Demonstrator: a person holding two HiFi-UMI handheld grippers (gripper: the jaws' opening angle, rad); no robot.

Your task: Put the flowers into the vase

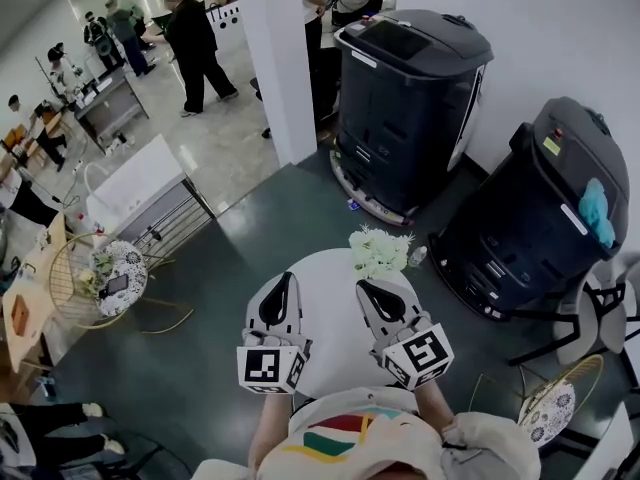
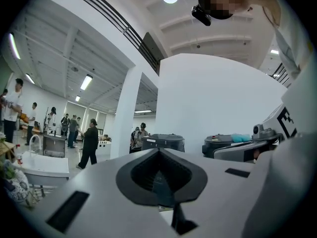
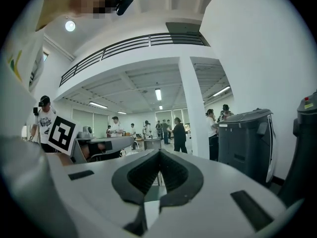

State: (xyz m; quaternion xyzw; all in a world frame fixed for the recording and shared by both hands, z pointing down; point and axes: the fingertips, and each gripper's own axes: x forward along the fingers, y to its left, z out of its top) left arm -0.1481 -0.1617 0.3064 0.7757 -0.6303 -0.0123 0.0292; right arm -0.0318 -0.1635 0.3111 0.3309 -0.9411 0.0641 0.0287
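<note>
Whatever holds the flowers (image 1: 379,251) just past the right gripper (image 1: 362,284) jaw tips is hidden under the blooms, table (image 1: 325,318) part-covered by right & left gripper (image 1: 286,276), people (image 3: 179,134) far ahead of the jaws too small for detail.

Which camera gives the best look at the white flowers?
The head view: the white flowers sit in plain sight at the far edge of the round white table. The left gripper view and right gripper view look level across the room and show no flowers.
</note>
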